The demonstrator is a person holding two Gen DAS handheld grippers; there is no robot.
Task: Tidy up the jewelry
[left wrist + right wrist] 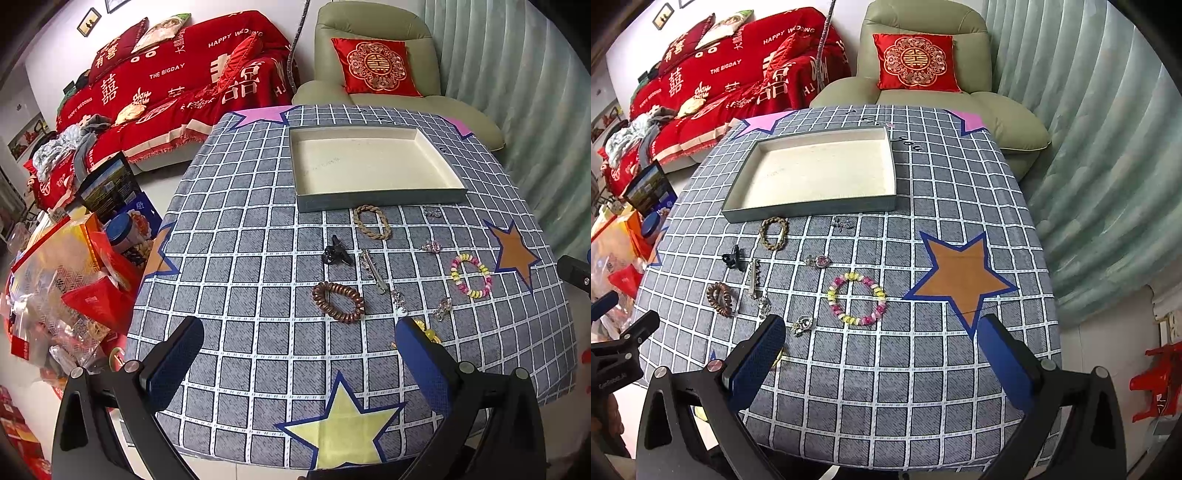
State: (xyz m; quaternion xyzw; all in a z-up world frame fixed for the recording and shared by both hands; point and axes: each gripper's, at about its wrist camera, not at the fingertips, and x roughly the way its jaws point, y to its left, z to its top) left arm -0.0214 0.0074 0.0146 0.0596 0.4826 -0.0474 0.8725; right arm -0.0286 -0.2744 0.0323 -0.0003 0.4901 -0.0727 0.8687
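Note:
A shallow cream-lined box (373, 195) (812, 210) lies empty at the far side of the checked tablecloth (258, 280) (923, 369). In front of it lie a braided tan bracelet (372, 222) (773, 233), a black claw clip (335, 252) (733, 257), a brown coil hair tie (338, 302) (720, 299), a silver hair clip (371, 269) (754, 277), a pink-and-yellow bead bracelet (471, 275) (857, 298) and small sparkly charms (431, 246) (819, 261). My left gripper (299, 339) hovers open near the coil tie. My right gripper (881, 339) hovers open just short of the bead bracelet.
A green armchair (373, 62) (923, 70) with a red cushion stands behind the table. A red-covered sofa (177, 81) is at the back left. Boxes and bags (66, 280) crowd the floor on the left. A curtain (1100, 166) hangs on the right.

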